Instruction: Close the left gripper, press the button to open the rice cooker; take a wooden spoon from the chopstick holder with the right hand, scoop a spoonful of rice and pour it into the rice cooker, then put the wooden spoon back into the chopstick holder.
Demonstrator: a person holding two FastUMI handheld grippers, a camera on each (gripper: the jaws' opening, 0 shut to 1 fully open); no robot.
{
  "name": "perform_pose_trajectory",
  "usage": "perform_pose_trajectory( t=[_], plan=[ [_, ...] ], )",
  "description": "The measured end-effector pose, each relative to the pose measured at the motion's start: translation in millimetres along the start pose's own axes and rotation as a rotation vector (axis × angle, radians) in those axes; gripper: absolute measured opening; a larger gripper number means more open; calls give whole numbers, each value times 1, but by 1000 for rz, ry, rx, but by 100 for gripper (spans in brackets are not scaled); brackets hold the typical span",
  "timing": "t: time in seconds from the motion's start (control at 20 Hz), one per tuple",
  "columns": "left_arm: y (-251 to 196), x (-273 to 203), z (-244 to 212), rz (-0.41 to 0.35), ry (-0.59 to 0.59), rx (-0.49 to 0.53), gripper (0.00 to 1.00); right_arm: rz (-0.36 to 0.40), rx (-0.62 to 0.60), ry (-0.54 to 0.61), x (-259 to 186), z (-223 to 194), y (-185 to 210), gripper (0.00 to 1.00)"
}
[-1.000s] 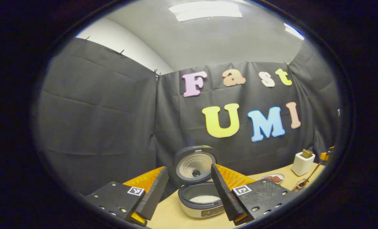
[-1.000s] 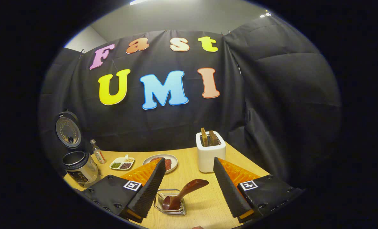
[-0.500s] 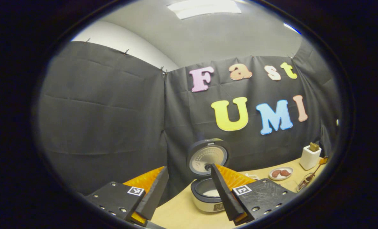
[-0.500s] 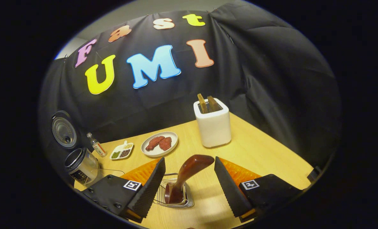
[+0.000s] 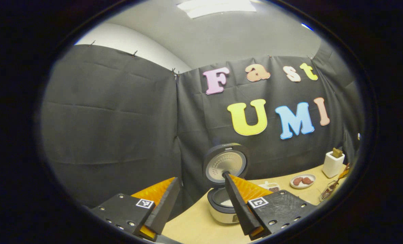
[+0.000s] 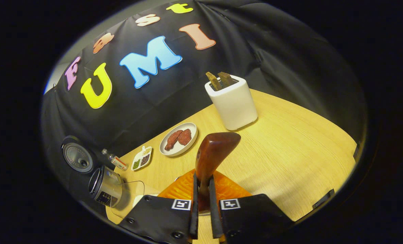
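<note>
Black cloth walls close in a pale wooden desk [image 6: 289, 149]. On the right gripper view, the right gripper [image 6: 202, 217] has its two fingers drawn together and clamped on the neck of the wooden spoon [image 6: 212, 153], whose broad handle end rises just above and ahead of the fingertips. Beyond it stand a white toaster [image 6: 233, 103], a plate of meat [image 6: 178, 139] and a small divided dish [image 6: 141, 158]; the rice cooker [image 6: 104, 185] sits far left, lid up. On the left gripper view, the left gripper [image 5: 201, 200] hangs with fingers well apart and empty, the open rice cooker [image 5: 223, 206] just beyond them.
</note>
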State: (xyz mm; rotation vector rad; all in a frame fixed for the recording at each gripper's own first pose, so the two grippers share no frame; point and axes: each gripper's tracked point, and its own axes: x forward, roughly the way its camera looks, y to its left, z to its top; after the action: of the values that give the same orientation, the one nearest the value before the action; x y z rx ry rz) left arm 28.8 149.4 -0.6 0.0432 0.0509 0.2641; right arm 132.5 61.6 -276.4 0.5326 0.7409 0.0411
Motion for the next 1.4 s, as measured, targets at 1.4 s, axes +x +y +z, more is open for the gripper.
perform_pose_trajectory(
  t=[1.4],
  plan=[
    [23, 53, -38, -34, 13, -54, 84, 136, -588, -301, -62, 11, 201, 7]
  ],
)
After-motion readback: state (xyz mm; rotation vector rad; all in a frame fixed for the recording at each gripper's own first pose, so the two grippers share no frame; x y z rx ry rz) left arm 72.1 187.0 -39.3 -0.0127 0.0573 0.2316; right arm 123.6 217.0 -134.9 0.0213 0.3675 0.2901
